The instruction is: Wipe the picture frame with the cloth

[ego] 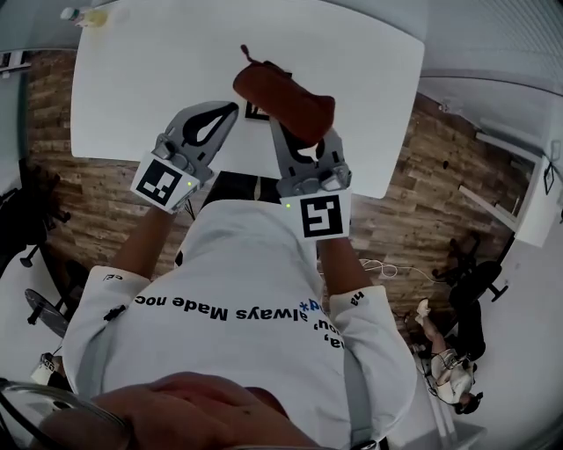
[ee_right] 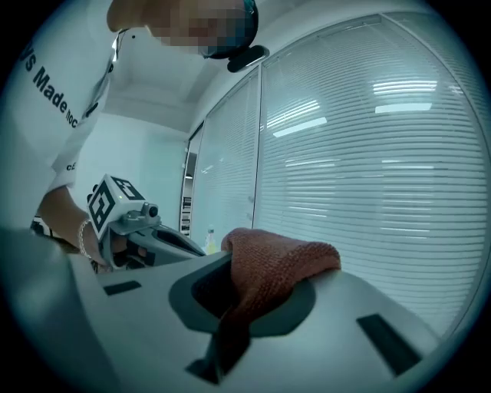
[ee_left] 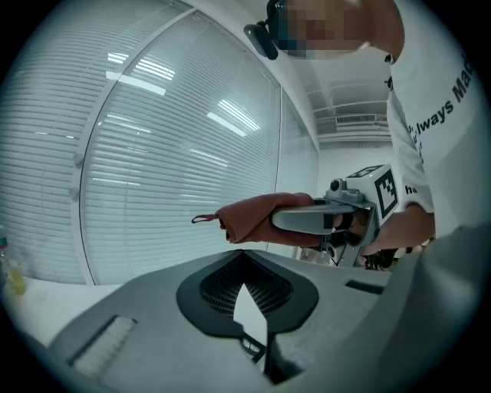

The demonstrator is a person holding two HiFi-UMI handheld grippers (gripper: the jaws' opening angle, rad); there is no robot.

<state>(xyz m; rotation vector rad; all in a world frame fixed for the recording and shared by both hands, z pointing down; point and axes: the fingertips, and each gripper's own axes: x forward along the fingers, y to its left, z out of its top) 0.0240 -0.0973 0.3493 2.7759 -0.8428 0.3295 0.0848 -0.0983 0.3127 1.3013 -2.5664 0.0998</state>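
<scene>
A reddish-brown cloth (ego: pixel 286 101) is bunched in my right gripper (ego: pixel 283 130), which is shut on it above the near side of the white table (ego: pixel 141 79). In the right gripper view the cloth (ee_right: pixel 280 261) spills over both jaws and hides the tips. My left gripper (ego: pixel 229 110) hovers just left of it, jaws together with nothing between them. From the left gripper view, the cloth (ee_left: pixel 249 219) and right gripper (ee_left: pixel 307 220) sit close ahead. A small dark-edged piece (ego: pixel 256 111), apparently the picture frame, peeks out between the grippers; the rest is hidden.
A small bottle (ego: pixel 88 16) stands at the table's far left corner. A dark object (ego: pixel 237 186) lies at the near table edge below the grippers. Wood flooring surrounds the table. Another person (ego: pixel 449 352) is at the lower right. Window blinds (ee_left: pixel 153 153) fill both gripper views.
</scene>
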